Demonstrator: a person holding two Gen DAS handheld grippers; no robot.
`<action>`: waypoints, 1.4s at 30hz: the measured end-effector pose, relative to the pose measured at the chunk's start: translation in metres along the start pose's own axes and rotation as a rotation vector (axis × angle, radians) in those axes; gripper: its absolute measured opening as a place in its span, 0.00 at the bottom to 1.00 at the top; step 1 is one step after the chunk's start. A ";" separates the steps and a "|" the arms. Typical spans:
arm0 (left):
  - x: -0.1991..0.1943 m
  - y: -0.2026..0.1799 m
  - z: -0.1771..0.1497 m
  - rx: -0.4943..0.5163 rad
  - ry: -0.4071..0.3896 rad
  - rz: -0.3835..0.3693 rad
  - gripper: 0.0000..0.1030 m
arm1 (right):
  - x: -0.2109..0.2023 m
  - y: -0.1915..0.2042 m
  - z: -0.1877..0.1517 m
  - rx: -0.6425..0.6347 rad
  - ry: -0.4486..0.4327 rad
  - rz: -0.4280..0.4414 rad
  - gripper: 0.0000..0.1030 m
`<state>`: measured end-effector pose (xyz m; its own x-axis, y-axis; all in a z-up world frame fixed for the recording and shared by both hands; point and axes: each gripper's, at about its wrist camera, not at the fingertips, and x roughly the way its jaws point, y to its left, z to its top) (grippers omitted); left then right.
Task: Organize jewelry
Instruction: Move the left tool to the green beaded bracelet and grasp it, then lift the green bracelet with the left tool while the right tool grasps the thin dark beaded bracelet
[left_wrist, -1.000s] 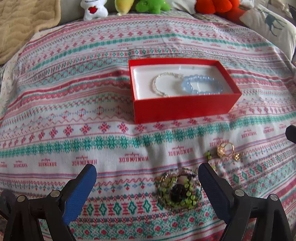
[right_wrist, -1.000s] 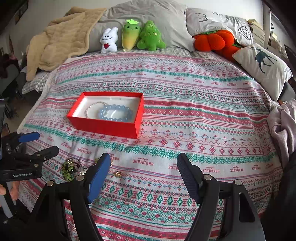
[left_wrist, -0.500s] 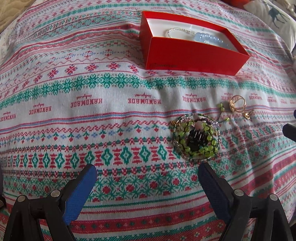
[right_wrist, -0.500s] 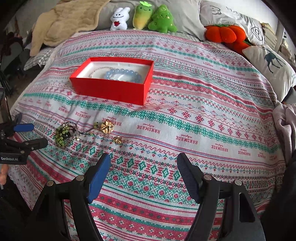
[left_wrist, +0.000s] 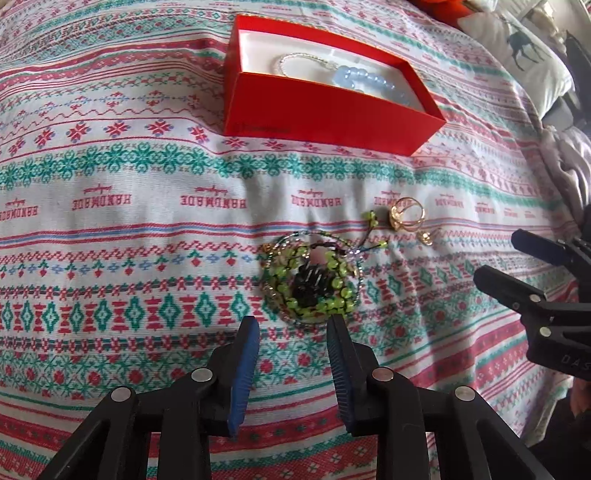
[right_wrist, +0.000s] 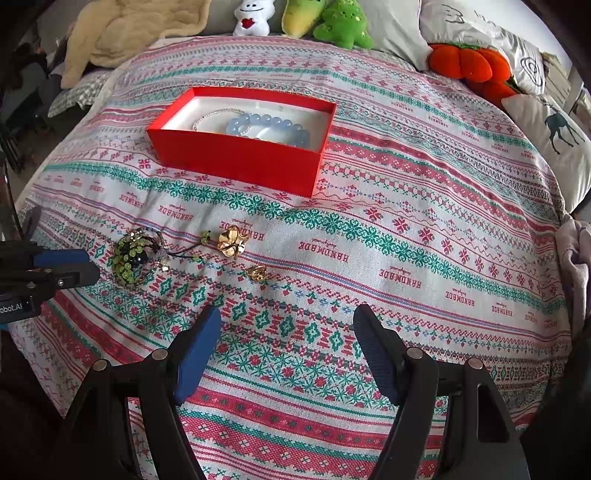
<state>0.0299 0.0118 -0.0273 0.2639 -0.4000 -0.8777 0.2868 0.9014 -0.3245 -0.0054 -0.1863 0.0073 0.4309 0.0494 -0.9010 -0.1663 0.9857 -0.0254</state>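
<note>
Everywhere, patterned bedspread (right_wrist: 406, 206), with plush toys (right_wrist: 325, 18) against pillows (right_wrist: 399, 26).

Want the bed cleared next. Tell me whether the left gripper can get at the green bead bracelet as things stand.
Probably yes. The left gripper sits just short of the green bead bracelet, nothing lies between them, and its closing jaws are empty.

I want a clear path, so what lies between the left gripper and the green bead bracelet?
Only bare bedspread: in the left wrist view the left gripper, jaws closing with nothing between them, sits just short of the bracelet.
</note>
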 end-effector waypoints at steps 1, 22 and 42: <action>0.002 -0.003 0.002 -0.001 0.002 -0.009 0.29 | 0.000 0.000 0.001 0.001 -0.001 0.001 0.75; 0.007 -0.027 0.024 -0.002 0.007 -0.024 0.03 | 0.002 -0.011 0.005 0.078 0.015 0.033 0.75; -0.025 0.043 0.014 -0.107 -0.029 0.029 0.02 | 0.013 0.022 0.023 0.117 0.041 0.255 0.66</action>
<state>0.0489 0.0580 -0.0139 0.2975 -0.3769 -0.8772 0.1788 0.9245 -0.3366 0.0169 -0.1602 0.0046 0.3520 0.2940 -0.8887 -0.1598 0.9543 0.2524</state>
